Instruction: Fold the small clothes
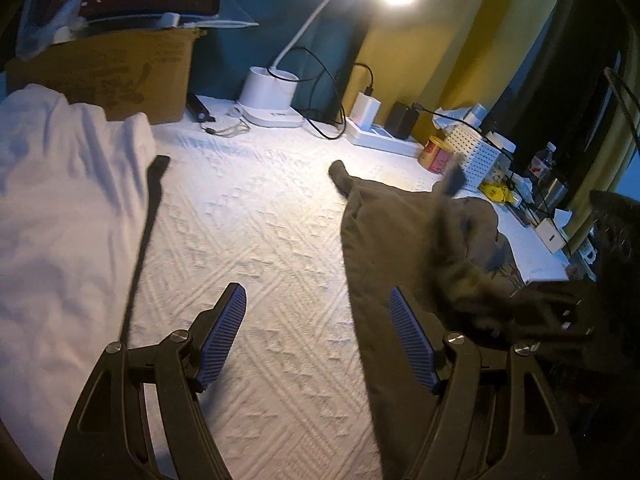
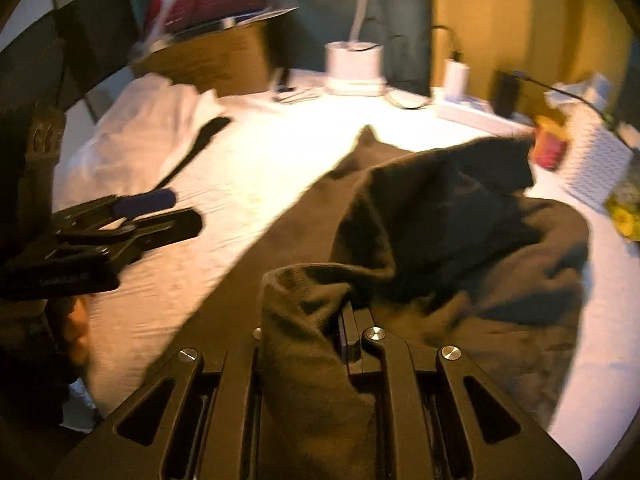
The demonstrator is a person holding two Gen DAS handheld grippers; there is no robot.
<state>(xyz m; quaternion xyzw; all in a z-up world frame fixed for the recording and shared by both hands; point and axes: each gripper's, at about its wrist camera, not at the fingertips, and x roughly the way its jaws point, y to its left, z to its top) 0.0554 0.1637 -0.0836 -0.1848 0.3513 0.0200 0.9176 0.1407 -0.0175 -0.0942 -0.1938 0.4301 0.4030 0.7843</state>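
Dark garment [image 2: 460, 240] bunched on white bedspread [image 1: 256, 248], hem pinched between right gripper [image 2: 320, 320] jaws. Left gripper [image 1: 318, 320] jaws spread, empty, garment edge beside right jaw.

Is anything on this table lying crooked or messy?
Yes. The dark garment is bunched, one part flopped over itself, an edge pinched in the right gripper. The white garment lies rumpled at the table's far left. The left gripper is open over bare cloth.
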